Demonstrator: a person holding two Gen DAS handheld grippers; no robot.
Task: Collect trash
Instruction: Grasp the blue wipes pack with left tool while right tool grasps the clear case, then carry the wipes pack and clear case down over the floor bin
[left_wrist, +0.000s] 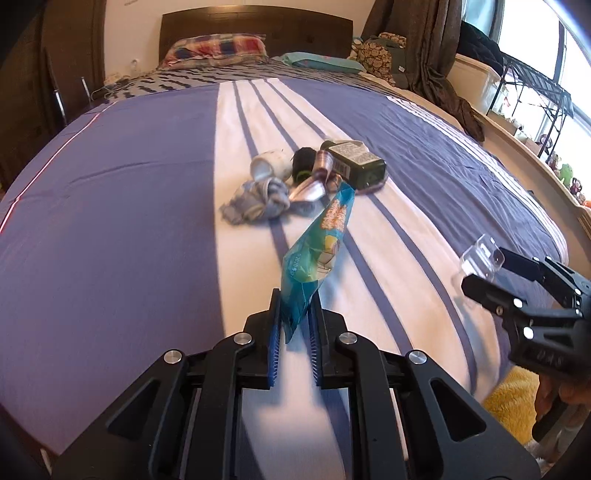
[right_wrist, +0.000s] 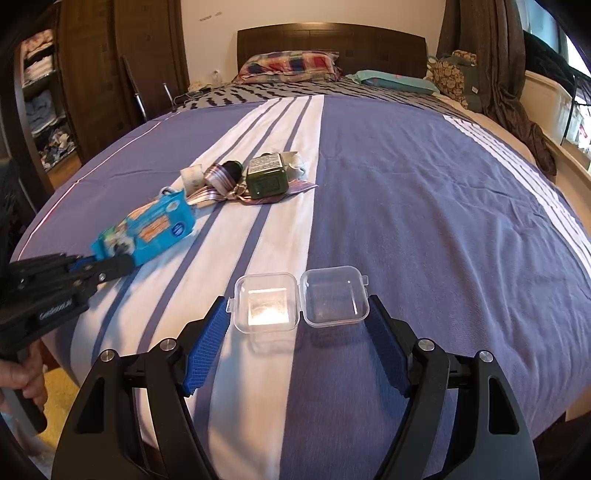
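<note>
My left gripper (left_wrist: 295, 325) is shut on a blue snack wrapper (left_wrist: 317, 251) and holds it above the bed; it also shows in the right wrist view (right_wrist: 147, 229). My right gripper (right_wrist: 299, 325) grips an opened clear plastic box (right_wrist: 301, 299) between its blue pads, held above the bed; the box also shows in the left wrist view (left_wrist: 480, 258). A pile lies mid-bed: a dark green box (left_wrist: 356, 160), a crumpled grey-blue cloth (left_wrist: 258, 203), a white tape roll (left_wrist: 269, 164), foil wrappers (left_wrist: 308, 190).
The bed (right_wrist: 424, 184) has a blue and white striped cover, with pillows (right_wrist: 288, 66) at the headboard. A dark wardrobe (right_wrist: 92, 74) stands left. A rack and window sill (left_wrist: 535, 110) are on the right. A yellow rug (left_wrist: 513, 402) lies on the floor.
</note>
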